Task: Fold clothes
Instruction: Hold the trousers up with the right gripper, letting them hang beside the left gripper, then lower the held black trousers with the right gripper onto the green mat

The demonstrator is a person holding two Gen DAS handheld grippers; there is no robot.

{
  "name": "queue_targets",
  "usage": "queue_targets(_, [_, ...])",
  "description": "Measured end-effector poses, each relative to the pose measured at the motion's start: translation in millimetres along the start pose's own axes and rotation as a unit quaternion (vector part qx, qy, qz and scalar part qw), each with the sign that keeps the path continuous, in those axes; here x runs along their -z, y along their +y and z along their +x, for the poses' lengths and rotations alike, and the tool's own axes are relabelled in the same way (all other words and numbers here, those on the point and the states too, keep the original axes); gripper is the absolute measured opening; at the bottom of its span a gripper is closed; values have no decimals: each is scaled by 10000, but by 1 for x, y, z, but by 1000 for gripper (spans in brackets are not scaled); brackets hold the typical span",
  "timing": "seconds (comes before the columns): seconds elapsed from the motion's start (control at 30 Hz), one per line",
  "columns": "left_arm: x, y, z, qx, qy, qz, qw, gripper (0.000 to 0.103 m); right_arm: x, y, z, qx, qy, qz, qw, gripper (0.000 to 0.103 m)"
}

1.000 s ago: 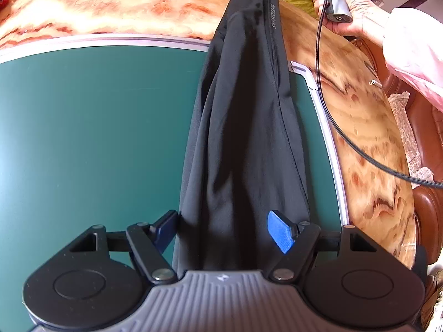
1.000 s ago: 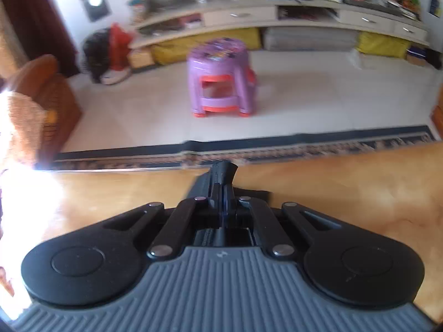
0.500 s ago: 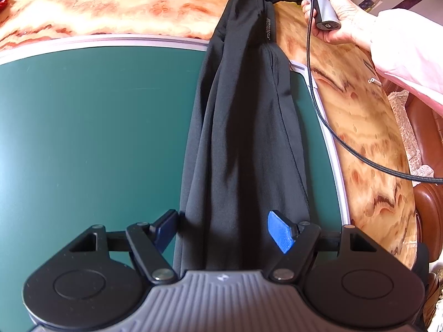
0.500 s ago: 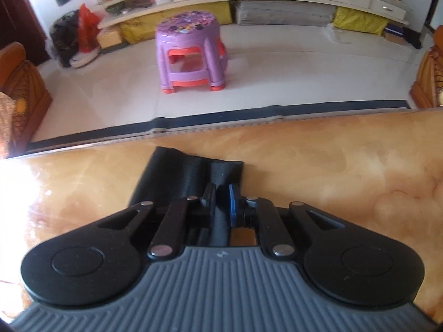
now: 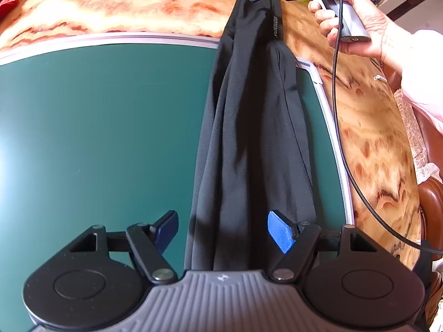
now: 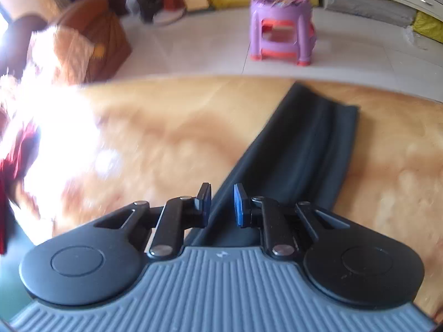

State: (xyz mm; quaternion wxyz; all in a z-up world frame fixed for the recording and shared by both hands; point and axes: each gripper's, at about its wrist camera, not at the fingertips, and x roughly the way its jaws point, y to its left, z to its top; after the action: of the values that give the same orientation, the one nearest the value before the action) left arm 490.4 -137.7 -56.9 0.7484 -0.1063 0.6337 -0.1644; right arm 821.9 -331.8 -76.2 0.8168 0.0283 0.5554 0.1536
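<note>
The near end of the black garment (image 5: 254, 144) was cut off beneath the left gripper (image 5: 223, 231) housing, and the right wrist view was motion-blurred, with glare washing out its left side. The garment (narrow, folded lengthwise, with small printed lettering near its far end) lay stretched across the green mat (image 5: 97, 127) and onto the marbled tabletop (image 5: 368, 144). The left gripper pointed steeply down over the near end, its fingers (image 5: 279, 232) spread wide on either side of the fabric without pressing it. The right gripper (image 6: 223, 204), gripped by a hand (image 5: 357, 25) in a pink sleeve (image 5: 423, 83), stood at the far end; its fingers (image 6: 238, 206) had just been opening, and stood slightly apart over the fabric edge, released.
</note>
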Motion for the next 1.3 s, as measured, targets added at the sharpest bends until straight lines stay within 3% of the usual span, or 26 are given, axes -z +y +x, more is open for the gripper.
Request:
queue_targets(0.23, [6,-15,-16,406,-41,57,9992,77,-8,18,17,442,531,142,9975,21])
queue_targets(0.33, [7,-26,-16,484,-29,213,9986,77,-9,19,20,597,575,156,9964,16])
queue_targets(0.37, [8,-28,-14,506,-10,216,9985,77,-9,19,21,638,588,161,9961,9])
queue_targets(0.4, [10,-30,-12,525,25,217,9984,77,-8,19,21,635,589,184,9961,8])
queue_targets(0.47, [13,-33,-8,558,103,221,9981,77,-7,16,19,542,560,291,9965,3])
queue_targets(0.67, [29,-39,1,395,304,392,9980,77,-7,-5,11,-68,298,1153,9929,3])
queue_targets(0.77, [34,-38,2,345,362,410,9979,77,-3,-9,19,-86,320,1250,9916,4])
queue_targets(0.83, [35,-37,1,314,386,397,9980,77,0,-8,17,-102,216,1220,9922,9])
queue_targets(0.9, [36,-33,-1,238,375,357,9984,77,4,-6,10,-139,91,1159,9931,23])
queue_targets(0.93, [36,-31,-1,211,370,310,9986,77,7,-4,5,-130,35,1087,9940,23])
queue_targets(1.03, [36,-22,-4,206,342,167,9991,77,30,13,-18,-145,13,568,9983,23])
queue_targets(1.17, [35,-17,-8,227,268,115,9993,77,84,56,-35,-286,657,-313,9969,23])
queue_targets(1.3, [35,-16,-14,204,169,124,9996,77,126,76,-40,-208,986,-328,9944,23])
